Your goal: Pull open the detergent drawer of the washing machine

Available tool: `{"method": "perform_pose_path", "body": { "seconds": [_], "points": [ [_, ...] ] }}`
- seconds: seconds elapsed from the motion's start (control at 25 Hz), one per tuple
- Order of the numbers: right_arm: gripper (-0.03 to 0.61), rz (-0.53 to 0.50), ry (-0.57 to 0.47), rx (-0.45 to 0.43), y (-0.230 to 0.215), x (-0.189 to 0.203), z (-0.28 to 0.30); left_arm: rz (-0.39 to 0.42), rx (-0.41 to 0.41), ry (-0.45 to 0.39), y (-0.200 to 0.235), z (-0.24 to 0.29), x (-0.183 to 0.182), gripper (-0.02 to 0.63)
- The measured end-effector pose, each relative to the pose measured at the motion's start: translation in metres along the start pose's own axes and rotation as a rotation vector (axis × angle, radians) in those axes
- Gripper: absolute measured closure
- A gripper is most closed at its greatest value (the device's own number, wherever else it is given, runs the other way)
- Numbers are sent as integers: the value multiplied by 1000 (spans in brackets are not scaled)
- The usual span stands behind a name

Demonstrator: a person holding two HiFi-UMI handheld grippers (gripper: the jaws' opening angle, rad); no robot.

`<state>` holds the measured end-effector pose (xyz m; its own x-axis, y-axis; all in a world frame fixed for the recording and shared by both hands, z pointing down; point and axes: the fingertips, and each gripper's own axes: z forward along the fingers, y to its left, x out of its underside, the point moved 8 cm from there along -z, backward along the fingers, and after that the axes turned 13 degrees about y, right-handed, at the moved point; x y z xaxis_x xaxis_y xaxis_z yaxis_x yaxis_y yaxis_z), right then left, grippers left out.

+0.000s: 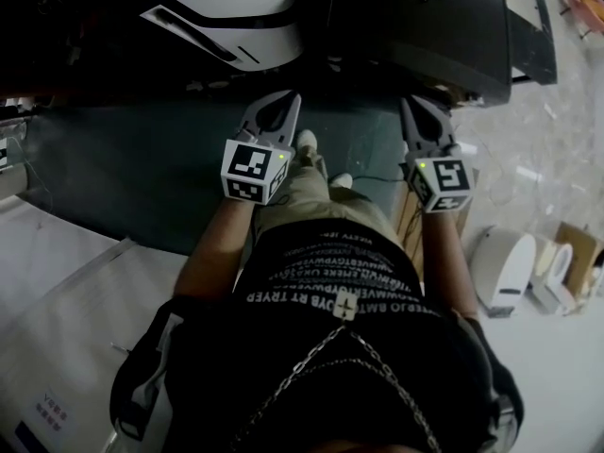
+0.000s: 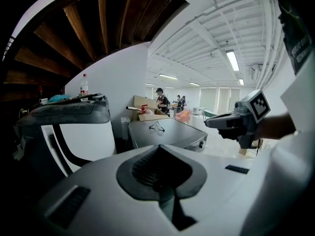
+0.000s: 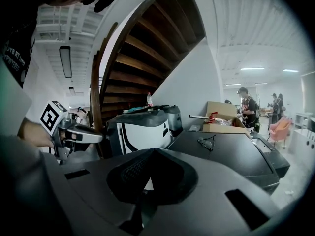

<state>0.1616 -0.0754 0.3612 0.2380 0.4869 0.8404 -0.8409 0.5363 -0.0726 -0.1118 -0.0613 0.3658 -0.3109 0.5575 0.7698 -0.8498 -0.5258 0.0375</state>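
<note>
A dark grey washing machine (image 1: 425, 36) stands ahead of me, its flat top (image 2: 167, 132) and a knob on its front corner showing in the left gripper view; I cannot make out the detergent drawer. My left gripper (image 1: 288, 97) is shut on nothing and hangs in the air short of the machines. My right gripper (image 1: 412, 102) is also shut and empty, held just before the dark machine's near edge. Each gripper shows in the other's view: the right gripper (image 2: 211, 123) and the left gripper (image 3: 98, 137).
A white and black machine (image 1: 236, 12) stands left of the dark one, with a bottle (image 2: 84, 85) on it. Glasses (image 3: 206, 142) lie on the dark top, a cardboard box (image 2: 142, 113) behind. A wooden staircase (image 3: 142, 48) hangs overhead. A white appliance (image 1: 500, 267) sits on the floor at right.
</note>
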Motion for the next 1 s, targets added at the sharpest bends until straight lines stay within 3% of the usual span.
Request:
{"method": "perform_pose_path", "body": {
  "seconds": [0.12, 0.52, 1.0],
  "points": [
    [575, 11, 18, -18, 3, -1, 15, 3, 15, 11, 10, 13, 1, 609],
    [575, 60, 99, 40, -23, 8, 59, 22, 69, 36, 45, 70, -16, 609],
    [575, 124, 160, 53, -43, 29, 109, 28, 106, 119, 72, 124, -3, 609]
  ]
}}
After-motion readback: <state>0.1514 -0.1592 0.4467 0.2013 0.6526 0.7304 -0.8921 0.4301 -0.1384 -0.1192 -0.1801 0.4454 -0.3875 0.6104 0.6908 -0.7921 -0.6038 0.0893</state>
